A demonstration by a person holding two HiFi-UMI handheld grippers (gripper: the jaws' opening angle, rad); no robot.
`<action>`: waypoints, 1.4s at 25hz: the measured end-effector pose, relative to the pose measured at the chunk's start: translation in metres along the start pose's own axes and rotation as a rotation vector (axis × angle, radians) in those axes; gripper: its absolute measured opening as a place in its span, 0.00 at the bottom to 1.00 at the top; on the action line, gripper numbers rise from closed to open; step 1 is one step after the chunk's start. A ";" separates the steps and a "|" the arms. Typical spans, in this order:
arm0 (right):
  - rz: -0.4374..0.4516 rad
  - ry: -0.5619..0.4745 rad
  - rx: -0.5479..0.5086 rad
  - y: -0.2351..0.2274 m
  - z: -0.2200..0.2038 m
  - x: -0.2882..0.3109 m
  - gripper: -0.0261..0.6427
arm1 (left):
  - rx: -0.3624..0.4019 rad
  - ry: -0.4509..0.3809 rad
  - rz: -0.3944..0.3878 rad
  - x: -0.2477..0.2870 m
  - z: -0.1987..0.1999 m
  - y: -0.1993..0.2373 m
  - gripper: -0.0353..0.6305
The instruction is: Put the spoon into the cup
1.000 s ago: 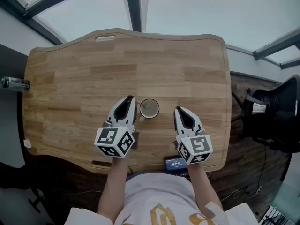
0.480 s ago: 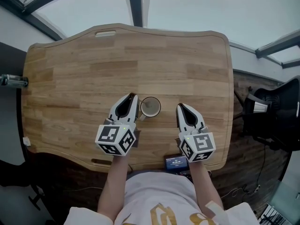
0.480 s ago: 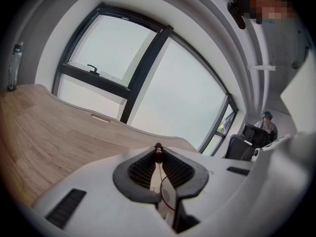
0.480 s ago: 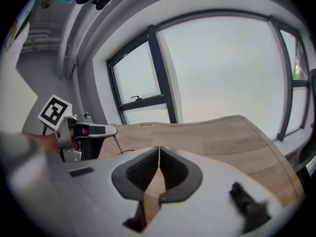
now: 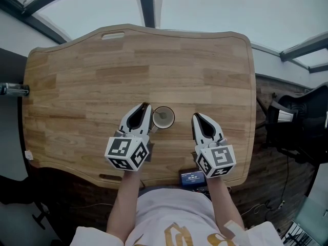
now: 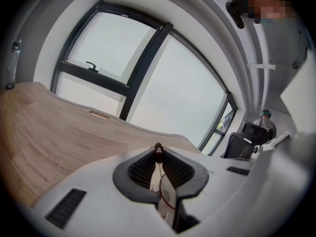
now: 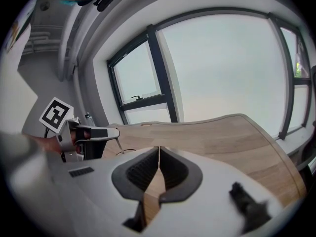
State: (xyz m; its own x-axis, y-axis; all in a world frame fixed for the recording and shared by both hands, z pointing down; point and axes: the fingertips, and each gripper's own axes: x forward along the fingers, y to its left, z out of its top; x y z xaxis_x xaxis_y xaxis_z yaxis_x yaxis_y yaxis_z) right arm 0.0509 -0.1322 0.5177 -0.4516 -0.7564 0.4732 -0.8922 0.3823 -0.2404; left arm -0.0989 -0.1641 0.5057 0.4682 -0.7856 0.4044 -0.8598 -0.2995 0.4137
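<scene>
A white cup (image 5: 163, 117) stands on the wooden table (image 5: 92, 86), near its front edge. My left gripper (image 5: 145, 106) hangs just left of the cup, shut on a thin metal spoon (image 6: 159, 174) whose handle lies between the pads. In the right gripper view the spoon (image 7: 119, 142) hangs down from the left gripper (image 7: 114, 131) towards the cup's rim. How deep it reaches is hidden. My right gripper (image 5: 196, 117) hovers to the right of the cup. Its jaws (image 7: 159, 148) are shut with nothing in them.
A bottle (image 5: 13, 90) sits at the table's left edge. A small dark device (image 5: 192, 178) lies at the front edge by my body. A black chair (image 5: 302, 132) stands off the table's right side. Windows are behind the table.
</scene>
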 end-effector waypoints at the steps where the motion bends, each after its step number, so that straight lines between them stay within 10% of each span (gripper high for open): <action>1: 0.002 -0.001 0.004 0.000 0.000 0.000 0.09 | 0.002 0.002 -0.001 0.001 -0.001 -0.001 0.12; 35: 0.038 0.023 0.051 -0.009 -0.014 0.012 0.09 | 0.052 0.067 0.016 0.014 -0.029 -0.007 0.12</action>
State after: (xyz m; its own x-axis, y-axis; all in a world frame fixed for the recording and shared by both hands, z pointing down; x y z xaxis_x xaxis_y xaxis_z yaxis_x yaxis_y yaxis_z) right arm 0.0538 -0.1372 0.5377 -0.4853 -0.7294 0.4821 -0.8736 0.3822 -0.3013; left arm -0.0800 -0.1574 0.5326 0.4652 -0.7532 0.4652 -0.8760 -0.3160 0.3643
